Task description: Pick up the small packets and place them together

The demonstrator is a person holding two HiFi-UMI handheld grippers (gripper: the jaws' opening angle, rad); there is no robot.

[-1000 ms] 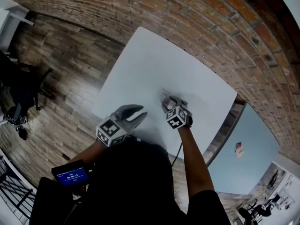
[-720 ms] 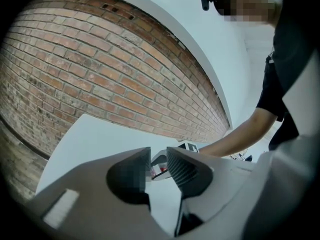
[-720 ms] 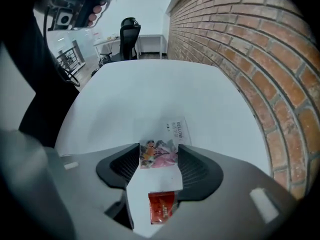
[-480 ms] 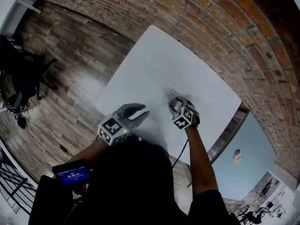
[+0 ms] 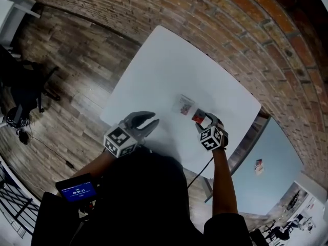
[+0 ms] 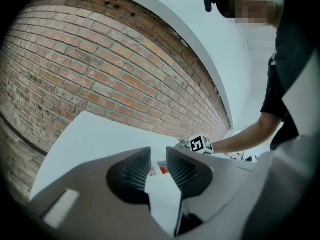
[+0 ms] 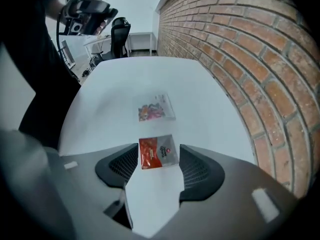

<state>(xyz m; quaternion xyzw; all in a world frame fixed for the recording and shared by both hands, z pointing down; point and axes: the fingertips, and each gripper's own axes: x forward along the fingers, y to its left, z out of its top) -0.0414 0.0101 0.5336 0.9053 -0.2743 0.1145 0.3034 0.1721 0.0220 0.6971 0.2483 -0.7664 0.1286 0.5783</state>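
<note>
Two small packets lie on the white table (image 5: 154, 70): a clear one with colourful contents (image 5: 183, 105) (image 7: 156, 107) and a red one (image 5: 199, 118) (image 7: 158, 152) just right of it. My right gripper (image 5: 206, 121) (image 7: 159, 160) points steeply down over the red packet. Its jaws have just been opening and stand wide, with the packet flat on the table between them and no pad pressing on it. My left gripper (image 5: 150, 122) (image 6: 158, 165) hovers at the table's near edge, its jaws parted with nothing between them. Through that gap the red packet (image 6: 163, 169) shows.
A brick wall (image 7: 240, 49) runs along the table's far and right sides. Wooden floor (image 5: 66, 86) lies to the left. The table's right edge (image 5: 241, 132) is close to my right gripper. An office chair (image 7: 120, 34) stands beyond the table's end.
My right gripper has slid to the right, off the clear packet, and its jaws have widened. The red packet now lies uncovered beside the clear one. The left gripper has stayed in place.
</note>
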